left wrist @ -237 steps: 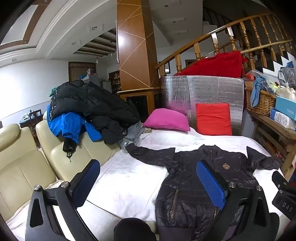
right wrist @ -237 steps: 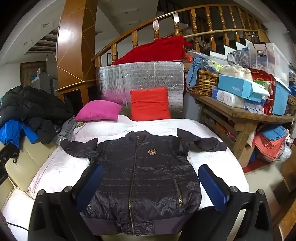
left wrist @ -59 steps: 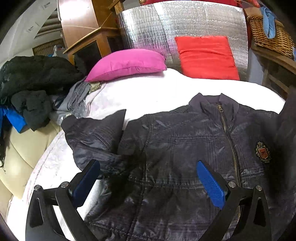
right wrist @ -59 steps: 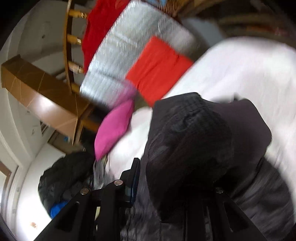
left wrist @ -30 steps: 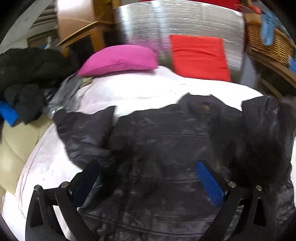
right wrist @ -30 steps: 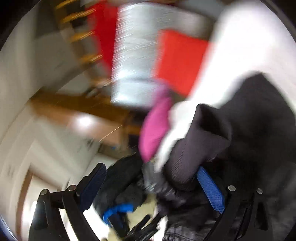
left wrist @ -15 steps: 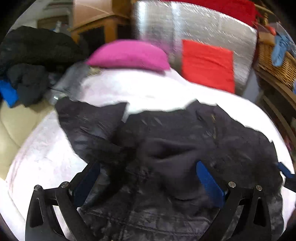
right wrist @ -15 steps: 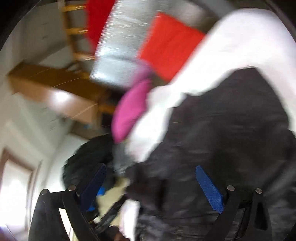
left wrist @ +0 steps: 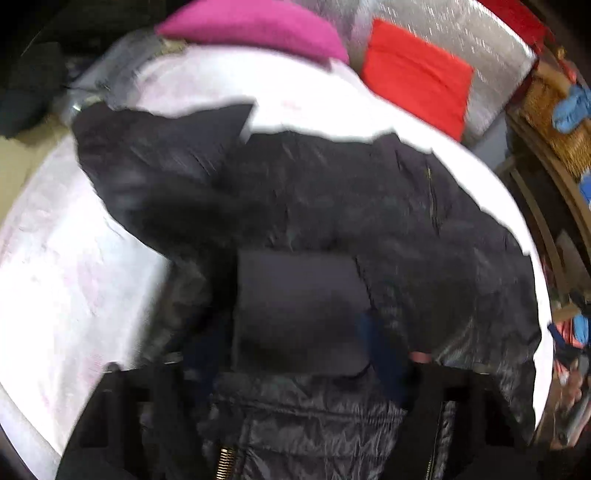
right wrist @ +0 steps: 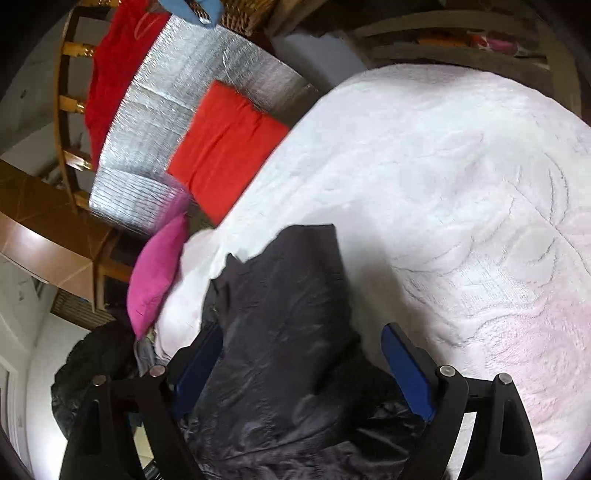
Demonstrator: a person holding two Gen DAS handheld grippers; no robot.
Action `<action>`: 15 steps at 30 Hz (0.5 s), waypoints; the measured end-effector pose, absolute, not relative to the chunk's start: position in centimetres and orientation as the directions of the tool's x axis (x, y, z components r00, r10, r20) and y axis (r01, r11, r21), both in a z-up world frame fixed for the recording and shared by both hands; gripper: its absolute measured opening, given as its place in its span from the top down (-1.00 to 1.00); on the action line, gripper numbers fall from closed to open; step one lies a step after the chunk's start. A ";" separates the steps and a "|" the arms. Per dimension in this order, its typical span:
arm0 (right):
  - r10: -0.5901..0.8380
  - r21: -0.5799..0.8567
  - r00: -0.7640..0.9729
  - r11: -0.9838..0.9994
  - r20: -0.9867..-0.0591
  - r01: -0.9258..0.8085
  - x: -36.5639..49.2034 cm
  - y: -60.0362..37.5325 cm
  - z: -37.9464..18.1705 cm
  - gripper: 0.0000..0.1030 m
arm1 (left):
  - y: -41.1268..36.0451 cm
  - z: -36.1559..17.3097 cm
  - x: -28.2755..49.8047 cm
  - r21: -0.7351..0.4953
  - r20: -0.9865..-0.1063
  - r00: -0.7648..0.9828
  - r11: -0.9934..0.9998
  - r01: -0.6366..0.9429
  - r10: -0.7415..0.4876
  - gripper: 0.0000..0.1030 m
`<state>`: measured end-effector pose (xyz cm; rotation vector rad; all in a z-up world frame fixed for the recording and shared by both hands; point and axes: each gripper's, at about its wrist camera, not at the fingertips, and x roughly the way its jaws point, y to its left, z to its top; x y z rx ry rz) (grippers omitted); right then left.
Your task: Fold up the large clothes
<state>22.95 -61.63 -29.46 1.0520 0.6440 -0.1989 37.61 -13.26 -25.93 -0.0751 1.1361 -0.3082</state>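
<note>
From my left wrist view the dark quilted jacket (left wrist: 332, 206) fills the middle of the frame, lying on the white quilted bedspread (left wrist: 74, 288). Its long axis runs from the bottom edge, where two brass zipper pulls show, up toward the collar in the upper centre, so the collar end points at the pink cushion (left wrist: 255, 27) and the red cushion (left wrist: 417, 77) along the top. One sleeve sticks out toward the upper left; the other is folded across the chest, its plain ribbed cuff (left wrist: 299, 310) lying flat in the lower centre.

My left gripper (left wrist: 295, 354) sits low in the frame with its blue pads on either side of that cuff. The picture is smeared there, so I cannot tell whether the pads are pressing the cuff or just flanking it.

In the right wrist view, my right gripper (right wrist: 303, 365) has its blue pads spread wide, with a fold of the jacket (right wrist: 291, 332) rising between them from the lower centre and nothing pinched. Bare bedspread (right wrist: 461, 184) fills the right side.

No badge, label or lettering is readable on the jacket in either view.
</note>
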 end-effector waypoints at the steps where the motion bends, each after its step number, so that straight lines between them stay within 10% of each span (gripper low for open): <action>1: 0.151 0.732 0.790 0.508 -0.595 0.454 23.5 -61.4 -29.7 -0.74 | -13.5 -26.2 37.6 -0.210 -0.885 0.378 0.957 0.198 -0.273 -0.27; 10: 0.093 0.563 0.683 0.651 -0.725 0.509 27.6 -59.1 -31.9 -0.73 | -13.6 -27.4 38.3 -0.261 -0.878 0.369 0.952 0.161 -0.303 -0.35; 15: 0.077 0.476 0.631 0.727 -0.772 0.494 29.0 -58.2 -33.1 -0.36 | -13.9 -26.8 38.2 -0.191 -0.865 0.431 0.963 0.189 -0.256 0.10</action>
